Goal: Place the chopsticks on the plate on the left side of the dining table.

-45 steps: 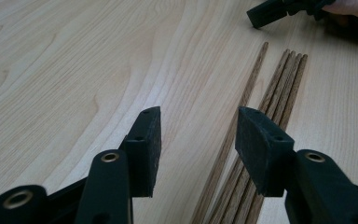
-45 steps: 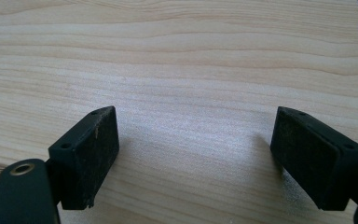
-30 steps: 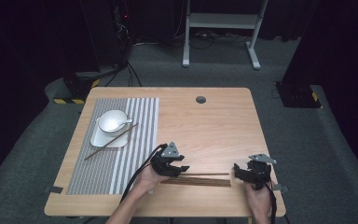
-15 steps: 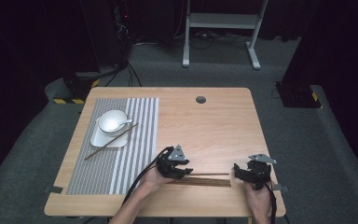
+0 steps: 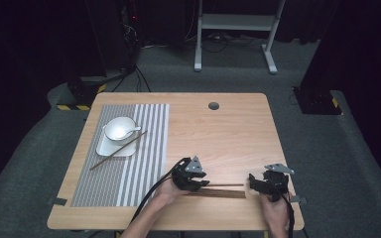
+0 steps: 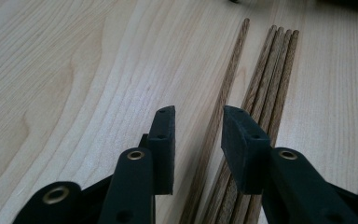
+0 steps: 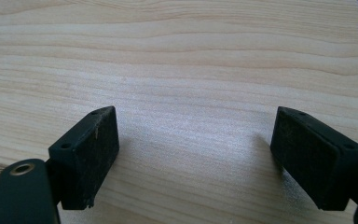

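left to right: striped placemat (image 5: 129, 163) w/ bowl (image 5: 119, 129) and one chopstick (image 5: 118, 150) laid across its plate at far left; left gripper (image 5: 192, 179) near the table's (image 5: 228, 129) near edge, jaws part-way apart and straddling a single chopstick (image 6: 223, 93) that lies just left of the bundle of chopsticks (image 6: 270, 84) in the left gripper view. to do the step well, i'd judge: keep jaws centred on that one stick, clear of the bundle, close squarely, lift level. right gripper (image 5: 264, 184) at the bundle's right end, jaws wide apart over bare wood, holding nothing.
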Demonstrator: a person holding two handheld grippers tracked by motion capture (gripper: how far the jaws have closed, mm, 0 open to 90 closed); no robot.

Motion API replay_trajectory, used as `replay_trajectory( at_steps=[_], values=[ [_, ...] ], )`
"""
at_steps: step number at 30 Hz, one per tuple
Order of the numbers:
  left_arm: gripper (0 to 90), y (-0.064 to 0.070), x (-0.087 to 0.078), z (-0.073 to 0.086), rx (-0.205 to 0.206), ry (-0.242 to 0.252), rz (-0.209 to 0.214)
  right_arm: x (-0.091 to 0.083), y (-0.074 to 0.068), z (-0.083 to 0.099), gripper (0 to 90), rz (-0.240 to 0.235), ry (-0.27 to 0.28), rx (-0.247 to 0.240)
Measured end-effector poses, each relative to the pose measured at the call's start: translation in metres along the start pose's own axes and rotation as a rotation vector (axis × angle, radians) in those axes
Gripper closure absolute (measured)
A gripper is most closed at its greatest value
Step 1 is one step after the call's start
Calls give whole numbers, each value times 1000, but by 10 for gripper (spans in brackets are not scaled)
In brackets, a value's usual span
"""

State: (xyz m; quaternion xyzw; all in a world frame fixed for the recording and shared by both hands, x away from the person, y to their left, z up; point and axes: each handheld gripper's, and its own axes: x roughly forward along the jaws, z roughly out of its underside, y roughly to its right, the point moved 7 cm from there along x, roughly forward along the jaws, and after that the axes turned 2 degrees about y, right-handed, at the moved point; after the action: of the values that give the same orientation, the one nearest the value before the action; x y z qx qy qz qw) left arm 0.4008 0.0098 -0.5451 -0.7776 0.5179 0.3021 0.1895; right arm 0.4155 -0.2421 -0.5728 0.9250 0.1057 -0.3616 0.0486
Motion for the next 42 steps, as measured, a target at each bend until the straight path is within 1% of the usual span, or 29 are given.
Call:
replay_trajectory(
  at_steps=[3, 10, 16, 19, 26, 27, 36, 39, 41, 42],
  values=[
    [675, 1, 2, 0, 13, -9, 0, 0, 0, 0, 147, 0, 0, 0],
    [685, 2, 7, 3, 11, -22, 4, 0, 0, 0, 147, 0, -1, 2],
    [694, 1, 11, 4, 15, -31, -1, 0, 0, 0, 147, 0, -1, 1],
    [706, 1, 12, 5, 23, -40, -2, 0, 0, 0, 147, 0, -1, 1],
    [721, 2, 13, 5, 27, -41, 0, 0, 0, 0, 148, 0, 0, -1],
    [722, 1, 13, 6, 41, -51, 0, 0, 0, 0, 147, 0, -1, 1],
    [734, 2, 15, 7, 55, -56, 2, 0, 0, 0, 147, 0, 0, 0],
    [740, 2, 15, 7, 68, -64, 6, 0, 0, 0, 147, 0, 0, -1],
    [756, 3, 16, 8, 86, -74, 11, 0, 0, 0, 147, 0, -1, 1],
    [761, 3, 16, 8, 86, -74, 11, 0, 0, 0, 147, 0, -1, 1]
  ],
)
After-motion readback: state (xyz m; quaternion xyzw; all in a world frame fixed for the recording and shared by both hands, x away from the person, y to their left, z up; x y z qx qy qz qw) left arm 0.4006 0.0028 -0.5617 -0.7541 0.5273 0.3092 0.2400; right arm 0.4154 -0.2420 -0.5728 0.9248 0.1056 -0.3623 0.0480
